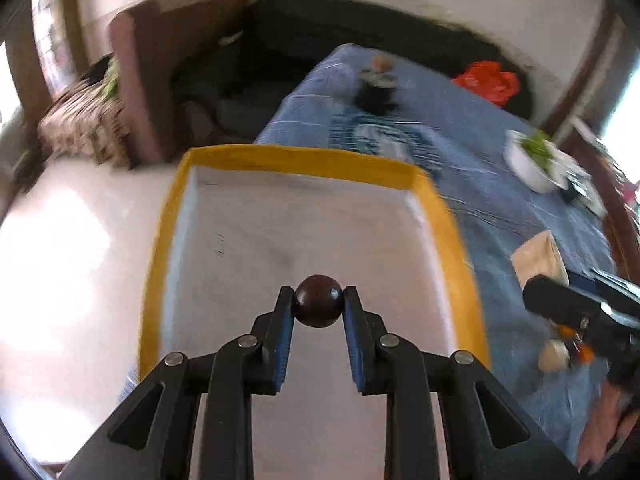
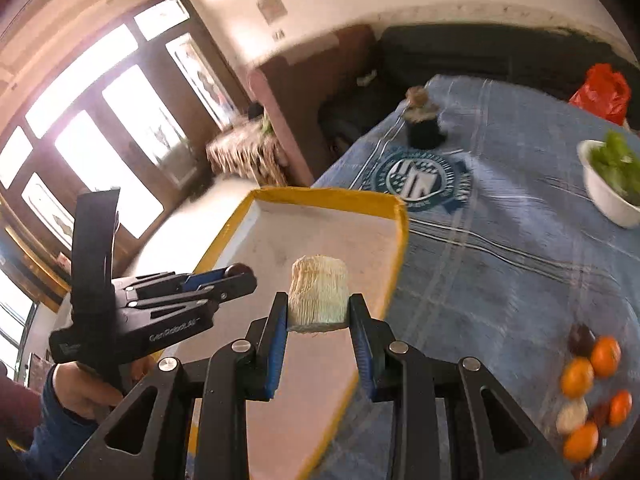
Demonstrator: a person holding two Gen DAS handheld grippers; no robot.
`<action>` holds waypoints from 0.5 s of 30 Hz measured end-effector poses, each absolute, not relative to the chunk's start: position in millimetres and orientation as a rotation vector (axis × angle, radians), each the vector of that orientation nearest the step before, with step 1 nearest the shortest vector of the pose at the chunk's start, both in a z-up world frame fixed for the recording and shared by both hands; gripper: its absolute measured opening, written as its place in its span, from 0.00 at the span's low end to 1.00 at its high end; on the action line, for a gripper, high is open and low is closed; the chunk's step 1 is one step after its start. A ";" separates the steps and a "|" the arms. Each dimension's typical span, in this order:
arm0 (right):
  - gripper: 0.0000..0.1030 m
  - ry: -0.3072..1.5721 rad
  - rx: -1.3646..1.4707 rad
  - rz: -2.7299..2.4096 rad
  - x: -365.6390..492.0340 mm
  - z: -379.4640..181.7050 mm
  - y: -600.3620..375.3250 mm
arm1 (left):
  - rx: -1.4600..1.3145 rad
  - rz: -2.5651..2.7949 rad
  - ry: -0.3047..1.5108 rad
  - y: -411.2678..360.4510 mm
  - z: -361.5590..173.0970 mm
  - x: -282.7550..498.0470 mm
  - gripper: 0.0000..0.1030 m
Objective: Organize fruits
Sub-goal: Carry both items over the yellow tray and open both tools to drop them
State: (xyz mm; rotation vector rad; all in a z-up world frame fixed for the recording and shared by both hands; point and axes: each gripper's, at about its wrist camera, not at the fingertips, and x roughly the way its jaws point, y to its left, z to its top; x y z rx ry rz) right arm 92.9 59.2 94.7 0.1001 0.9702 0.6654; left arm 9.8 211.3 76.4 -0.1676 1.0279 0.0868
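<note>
Dark brown, a round fruit sits clenched between the left gripper pads above the yellow-rimmed tray. Right wrist view: the right gripper grasps a foam-netted fruit over the tray's near right; oranges lie far right on the blue cloth.

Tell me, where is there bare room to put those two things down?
The tray floor inside its yellow rim is bare. So is the blue cloth between tray, bowl and fruit pile. It is crowded at that pile.
</note>
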 end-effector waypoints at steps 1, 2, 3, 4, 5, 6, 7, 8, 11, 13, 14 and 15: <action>0.33 0.983 0.091 0.650 101.9 90.9 65.1 | -0.136 0.087 1.042 209.0 73.2 16.4 0.23; 0.33 1.003 0.077 0.632 114.5 85.5 73.6 | -0.121 0.089 1.065 208.0 68.3 25.7 0.23; 0.33 1.025 0.075 0.619 125.0 80.0 78.9 | -0.143 0.096 1.088 210.0 61.8 34.2 0.23; 0.33 1.053 0.080 0.609 135.0 74.4 83.3 | -0.176 0.095 1.113 213.0 54.4 42.7 0.23; 0.33 1.081 0.090 0.597 145.7 67.1 88.0 | -0.192 0.089 1.131 214.2 48.3 49.0 0.23; 0.33 1.097 0.095 0.590 152.1 62.8 90.2 | -0.193 0.097 1.141 214.3 44.1 54.7 0.23; 0.33 1.104 0.082 0.580 157.1 59.0 94.1 | -0.177 0.119 1.134 212.5 41.2 57.9 0.23; 0.33 1.101 0.046 0.555 161.8 55.4 99.5 | -0.164 0.120 1.125 210.8 40.3 59.3 0.23; 0.33 1.123 0.013 0.526 169.7 45.2 107.7 | -0.152 0.111 1.128 207.2 36.4 65.2 0.23; 0.33 1.135 0.002 0.516 174.9 38.0 111.3 | -0.132 0.115 1.121 203.7 36.3 66.6 0.23; 0.33 1.140 -0.009 0.512 176.8 33.7 113.5 | -0.127 0.118 1.116 203.4 36.2 66.4 0.23; 0.33 1.143 -0.013 0.509 177.9 31.4 114.2 | -0.121 0.116 1.112 203.5 35.8 66.1 0.23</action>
